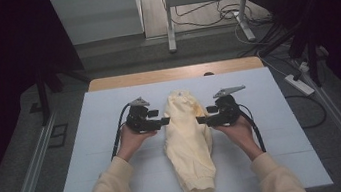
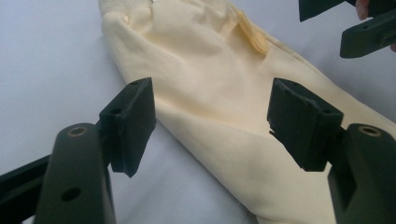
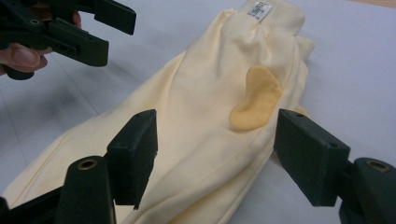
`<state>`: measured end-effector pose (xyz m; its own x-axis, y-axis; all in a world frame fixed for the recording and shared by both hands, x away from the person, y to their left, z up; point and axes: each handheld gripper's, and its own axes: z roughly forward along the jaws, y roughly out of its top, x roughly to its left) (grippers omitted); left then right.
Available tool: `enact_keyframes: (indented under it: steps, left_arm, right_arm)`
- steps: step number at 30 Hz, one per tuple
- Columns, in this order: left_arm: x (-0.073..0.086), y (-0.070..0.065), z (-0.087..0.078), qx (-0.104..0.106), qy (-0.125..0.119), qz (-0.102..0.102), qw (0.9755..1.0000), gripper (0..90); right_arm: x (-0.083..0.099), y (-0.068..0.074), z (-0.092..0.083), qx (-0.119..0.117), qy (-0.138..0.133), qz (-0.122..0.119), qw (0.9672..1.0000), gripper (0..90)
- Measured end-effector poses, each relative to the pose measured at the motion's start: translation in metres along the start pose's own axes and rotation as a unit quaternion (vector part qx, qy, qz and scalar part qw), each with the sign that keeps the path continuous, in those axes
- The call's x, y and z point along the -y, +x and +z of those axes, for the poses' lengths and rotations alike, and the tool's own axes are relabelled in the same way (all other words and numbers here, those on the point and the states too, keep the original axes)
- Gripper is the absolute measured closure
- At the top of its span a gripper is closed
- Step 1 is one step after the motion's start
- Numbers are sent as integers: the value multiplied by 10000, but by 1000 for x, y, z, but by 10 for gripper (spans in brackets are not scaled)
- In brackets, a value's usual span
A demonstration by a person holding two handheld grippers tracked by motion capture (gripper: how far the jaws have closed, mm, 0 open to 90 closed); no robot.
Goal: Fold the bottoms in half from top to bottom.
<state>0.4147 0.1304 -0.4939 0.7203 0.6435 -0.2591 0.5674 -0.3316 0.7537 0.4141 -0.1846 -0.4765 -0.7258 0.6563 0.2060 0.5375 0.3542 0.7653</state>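
A pale yellow garment (image 1: 188, 144) lies folded in a long strip down the middle of the white table top (image 1: 278, 161), its ribbed waistband at the far end. My left gripper (image 1: 159, 117) hovers at its left edge, jaws open and pointing inward. Opposite it, my right gripper (image 1: 206, 114) stands open at the right edge. In the left gripper view the cloth (image 2: 219, 84) lies beyond the open left gripper (image 2: 210, 126), untouched. In the right gripper view the right gripper (image 3: 215, 149) frames the cloth near a darker yellow patch (image 3: 257, 98) and a white label (image 3: 263, 9).
White surface lies bare on both sides of the garment. A wooden table edge (image 1: 175, 73) runs along the back. Beyond it stand metal frame legs (image 1: 168, 25) with cables on the floor, and a power strip (image 1: 299, 84) lies at the right.
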Motion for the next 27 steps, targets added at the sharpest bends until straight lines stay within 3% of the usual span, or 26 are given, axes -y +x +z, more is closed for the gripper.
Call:
enact_keyframes:
  steps: [12, 27]
  left_arm:
    - [-10, 18, 25, -26, 210, -173, 9996, 319]
    - [-20, 38, 44, -103, 313, -350, 9988, 318]
  right_arm:
    - [-14, -22, 23, 179, 125, 118, 9997, 319]
    - [-26, -47, 41, 247, 32, 283, 9993, 322]
